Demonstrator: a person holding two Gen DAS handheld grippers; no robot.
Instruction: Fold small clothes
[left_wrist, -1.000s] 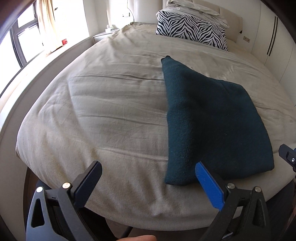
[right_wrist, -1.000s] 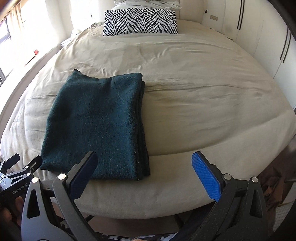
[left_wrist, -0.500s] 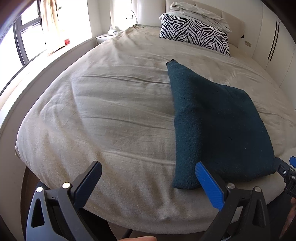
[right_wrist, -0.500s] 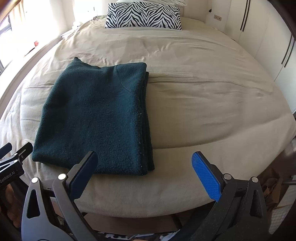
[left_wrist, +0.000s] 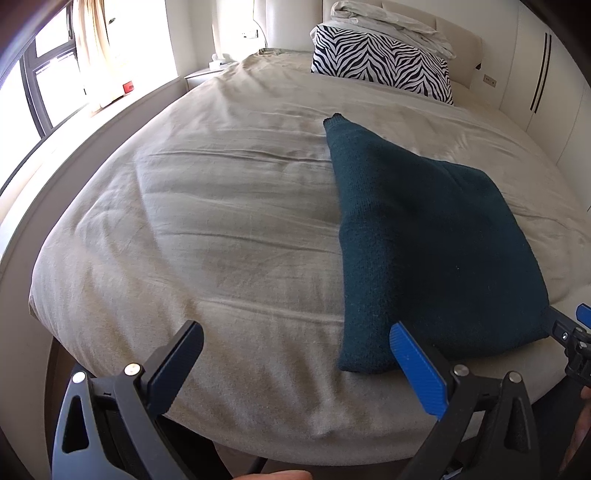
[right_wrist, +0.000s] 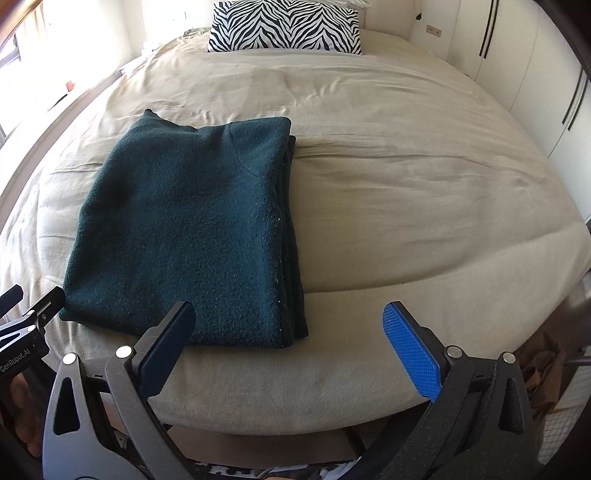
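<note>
A dark teal knitted garment lies folded into a flat rectangle near the foot of the beige bed; the right wrist view shows the garment with its stacked edges on the right side. My left gripper is open and empty, hovering at the bed's near edge just left of the garment's corner. Open and empty too, my right gripper hangs in front of the garment's near right corner. Each gripper appears at the edge of the other's view.
A zebra-striped pillow lies at the head of the bed with white bedding piled behind it. Windows and a ledge run along the left. White wardrobe doors line the right.
Both cameras have shifted slightly; the garment now sits a little higher and closer in both views. Both grippers stay open and the garment has not moved on the bed.
</note>
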